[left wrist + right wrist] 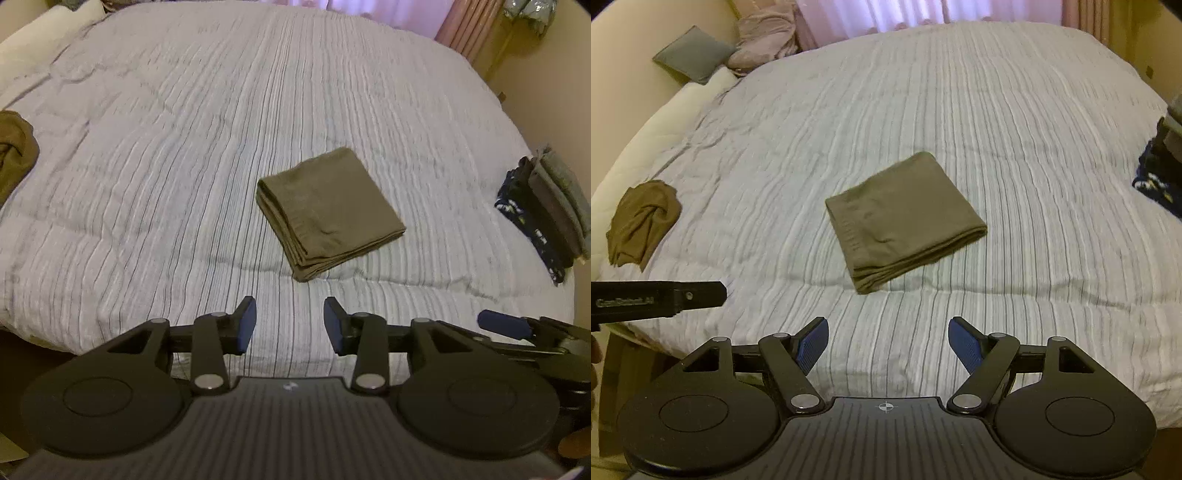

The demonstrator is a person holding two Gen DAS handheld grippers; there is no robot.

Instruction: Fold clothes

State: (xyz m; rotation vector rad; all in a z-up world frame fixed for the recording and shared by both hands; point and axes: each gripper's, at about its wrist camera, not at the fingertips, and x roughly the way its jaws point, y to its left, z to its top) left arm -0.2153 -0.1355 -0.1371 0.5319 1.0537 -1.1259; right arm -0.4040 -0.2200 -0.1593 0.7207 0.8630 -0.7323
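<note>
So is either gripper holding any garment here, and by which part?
Nothing is held. The left gripper and right gripper are both open and empty, short of the folded olive garment, which lies flat on the bed.

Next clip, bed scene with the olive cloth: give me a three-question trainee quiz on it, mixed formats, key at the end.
1. True or false: the folded olive cloth lies flat on the striped bedspread, and neither tool touches it.
2. Multiple choice: where does the crumpled olive garment lie relative to the folded one in the right wrist view? A) to its left B) on top of it C) to its right
3. Fill in: the left tool and right tool both have their jaws ____.

Key: 1 true; 2 A; 3 open
</note>
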